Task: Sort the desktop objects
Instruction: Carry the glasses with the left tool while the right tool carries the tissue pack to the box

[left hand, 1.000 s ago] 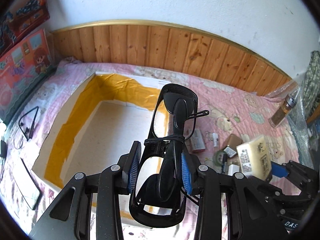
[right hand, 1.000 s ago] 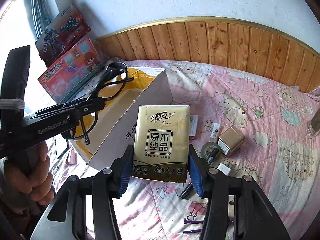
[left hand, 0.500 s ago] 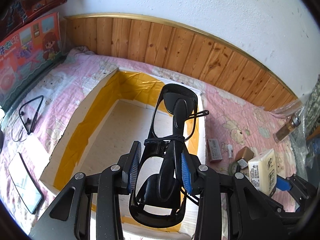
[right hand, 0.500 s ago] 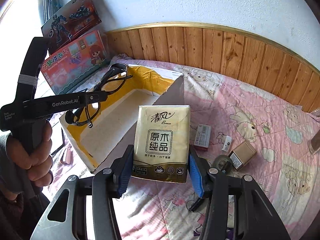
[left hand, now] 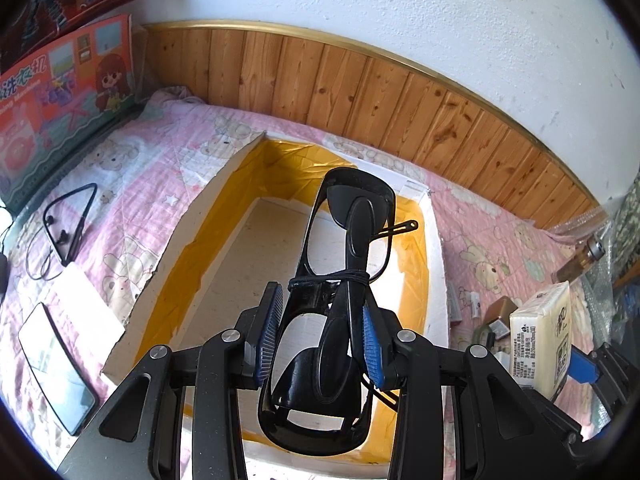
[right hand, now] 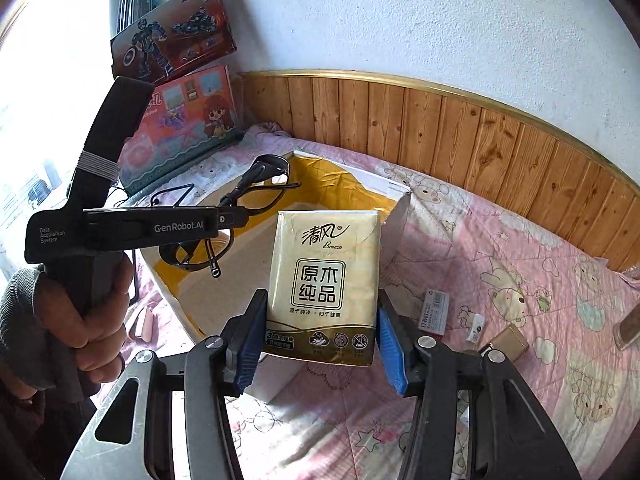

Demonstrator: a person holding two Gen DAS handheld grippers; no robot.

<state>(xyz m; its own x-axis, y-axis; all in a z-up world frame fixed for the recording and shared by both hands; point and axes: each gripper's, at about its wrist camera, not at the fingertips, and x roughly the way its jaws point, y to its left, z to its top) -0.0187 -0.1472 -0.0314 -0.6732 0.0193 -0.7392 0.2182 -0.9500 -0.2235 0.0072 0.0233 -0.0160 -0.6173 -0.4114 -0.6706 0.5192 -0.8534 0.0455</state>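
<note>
My left gripper (left hand: 320, 334) is shut on folded black glasses (left hand: 340, 280) and holds them above the open white box with yellow tape lining (left hand: 192, 248). The left gripper and the glasses (right hand: 240, 208) also show in the right wrist view, over the box (right hand: 320, 184). My right gripper (right hand: 320, 344) is shut on a gold tissue pack (right hand: 324, 280), held in the air just right of the box. The tissue pack also shows in the left wrist view (left hand: 544, 344).
A pink quilt (right hand: 520, 264) covers the surface. Small items lie to the right of the box: a stapler-pin box (right hand: 434, 312), a brown tin (right hand: 508, 344), a tape roll (left hand: 486, 334), a bottle (left hand: 580, 260). To the left lie a phone (left hand: 56, 368), earphones (left hand: 68, 224) and toy boxes (left hand: 60, 92).
Both grippers have moved further over toward the box with their loads; the box now sits more centrally beneath the glasses. Grips are unchanged.
</note>
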